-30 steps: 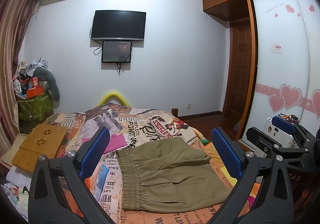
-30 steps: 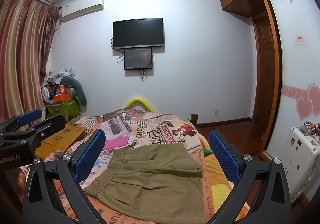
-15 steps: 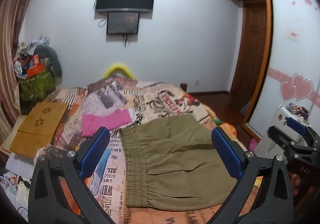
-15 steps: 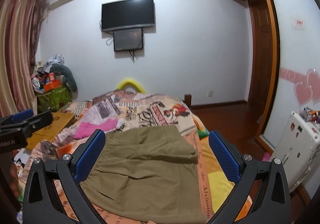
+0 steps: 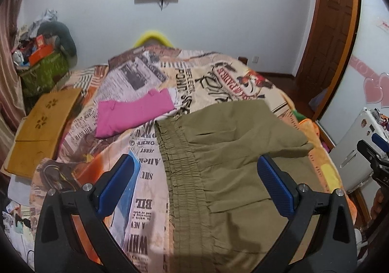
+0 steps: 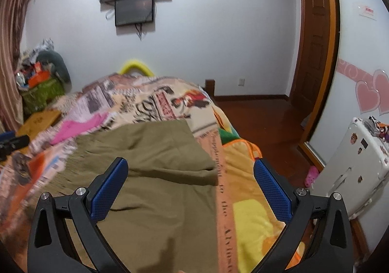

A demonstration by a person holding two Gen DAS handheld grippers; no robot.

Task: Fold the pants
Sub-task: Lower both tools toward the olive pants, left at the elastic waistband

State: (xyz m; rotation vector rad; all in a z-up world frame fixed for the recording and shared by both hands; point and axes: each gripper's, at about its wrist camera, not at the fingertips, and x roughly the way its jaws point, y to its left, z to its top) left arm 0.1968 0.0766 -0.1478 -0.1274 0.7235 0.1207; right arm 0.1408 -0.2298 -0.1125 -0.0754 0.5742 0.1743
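Note:
Olive-green pants [image 5: 231, 166] lie flat on the bed, folded over, with the gathered elastic waistband [image 5: 180, 170] along their left side. My left gripper [image 5: 197, 175] hovers above them, open, its blue pads spanning the waistband and the middle of the cloth, holding nothing. The same pants [image 6: 155, 175] fill the lower left of the right wrist view. My right gripper [image 6: 189, 180] is open above their right edge, one finger over the cloth and the other over the bedcover. The right gripper [image 5: 374, 151] also shows at the far right of the left wrist view.
A pink garment [image 5: 131, 112] lies left of the pants on the newspaper-print bedcover [image 5: 218, 78]. A wooden board [image 5: 43, 122] rests at the bed's left side. A white suitcase [image 6: 350, 170] stands right of the bed, on the wood floor [image 6: 265, 117] by the wardrobe.
Both grippers have tilted down and come closer to the bed, so the pants look larger and the wall screens have risen in view. The pants have not moved.

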